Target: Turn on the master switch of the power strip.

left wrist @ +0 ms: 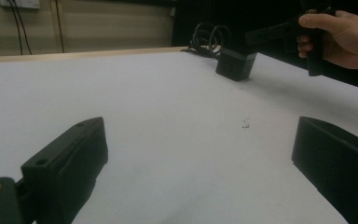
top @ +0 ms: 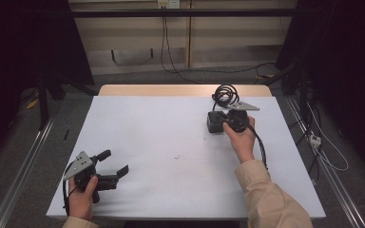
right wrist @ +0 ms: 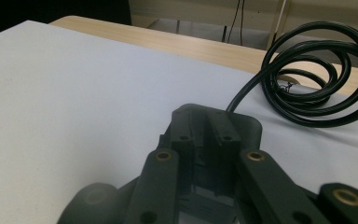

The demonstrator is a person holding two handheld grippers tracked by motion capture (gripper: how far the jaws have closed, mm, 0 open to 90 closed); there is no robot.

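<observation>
power brick: a black boxy adapter (top: 215, 122) sits at the far right of the surface, close to the back edge, flat on the white cover

cord: its black cable is looped into a coil (top: 225, 95) just behind the brick, up against the wooden edge, and runs into the brick's back end

right claw: the right claw (right wrist: 204, 140) is right over the brick, jaws nearly together with just a narrow slit between them. It looks like it's resting on the top of the brick, but I can't tell if it's actually pinching anything

left claw: the left claw (top: 115, 165) is parked at the near left corner, jaws wide apart, holding nothing, well away from the brick

surface: white cover (top: 161, 142), with a tiny crumb-like speck (top: 177, 156) near the middle

step: looks to me like the very start of grabbing the brick, or just letting go of it; hard to call

next move: I'd guess it needs a proper grip on the brick's sides, so the jaws have to spread wider than the body first
</observation>
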